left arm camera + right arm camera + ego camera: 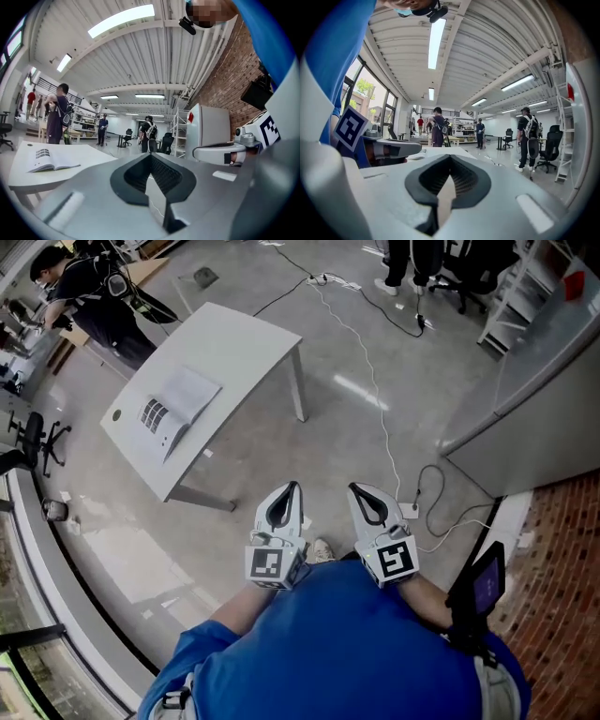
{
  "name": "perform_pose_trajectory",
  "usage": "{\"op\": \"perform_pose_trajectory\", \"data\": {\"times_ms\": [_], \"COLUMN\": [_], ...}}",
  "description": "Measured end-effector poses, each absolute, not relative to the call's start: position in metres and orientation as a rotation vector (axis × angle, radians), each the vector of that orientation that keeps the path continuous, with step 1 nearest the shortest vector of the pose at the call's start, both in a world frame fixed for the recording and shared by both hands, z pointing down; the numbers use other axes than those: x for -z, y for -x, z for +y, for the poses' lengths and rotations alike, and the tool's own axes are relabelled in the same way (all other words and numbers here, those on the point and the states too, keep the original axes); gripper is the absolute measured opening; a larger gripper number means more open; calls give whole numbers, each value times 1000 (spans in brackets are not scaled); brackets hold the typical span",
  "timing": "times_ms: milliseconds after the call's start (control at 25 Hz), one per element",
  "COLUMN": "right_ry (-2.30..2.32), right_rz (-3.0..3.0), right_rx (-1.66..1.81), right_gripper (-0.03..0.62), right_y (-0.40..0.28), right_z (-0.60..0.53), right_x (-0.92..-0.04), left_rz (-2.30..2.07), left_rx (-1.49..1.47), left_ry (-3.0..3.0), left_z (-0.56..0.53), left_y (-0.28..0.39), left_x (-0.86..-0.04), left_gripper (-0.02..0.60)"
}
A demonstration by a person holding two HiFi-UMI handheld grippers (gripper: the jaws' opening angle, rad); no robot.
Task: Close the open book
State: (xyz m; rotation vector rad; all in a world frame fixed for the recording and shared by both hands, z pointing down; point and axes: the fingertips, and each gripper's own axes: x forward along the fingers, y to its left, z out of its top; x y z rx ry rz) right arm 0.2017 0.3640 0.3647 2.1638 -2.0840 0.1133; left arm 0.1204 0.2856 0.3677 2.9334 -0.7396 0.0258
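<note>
The open book [178,407] lies flat, pages up, on the white worktop [246,341], in the half towards the worktop's lower-left end in the head view. Its spread is longer than it is deep. That long axis runs with the worktop's length, from lower left to upper right in that view, so the gutter lies across the worktop. The lower-left page carries a block of small dark squares in rows, and the other page looks pale and nearly blank. Its print is too small to read in any view. In the left gripper view the book [51,160] shows low and edge-on, with the dark squares on its left page.

Both pairs of tongs are well apart from the book, held side by side in front of the person's blue top above the concrete floor [309,456]. The left tongs [285,506] are closed with their tips together and nothing between them [150,156]. The right tongs [369,504] are likewise closed and empty [450,158].

Each carries a marker cube [267,563] with a black-and-white square pattern, which holds no letters. A white cabinet [211,124] bears a small red label [191,117] that cannot be read. A white cable [370,381] trails over the floor beside the worktop. A person in dark clothes [94,296] stands beyond its far corner.
</note>
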Motion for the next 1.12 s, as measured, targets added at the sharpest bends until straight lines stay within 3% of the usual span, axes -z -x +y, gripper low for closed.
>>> {"op": "perform_pose_trajectory", "data": {"times_ms": [760,1120], "right_ry": [-1463,-1276], "right_rz": [-2635,-2730], "right_rx": [5,-15], "right_gripper": [3,3], "right_y": [-181,-175], "right_z": [182,153], "right_x": [-372,-372], "left_rz": [-1668,-1832], "left_rx": [-25,-28], "left_ry": [-2492,-2398], "left_z": [171,161], "left_y": [-52,-53], "left_x": [-375,-374], "left_gripper": [6,6]}}
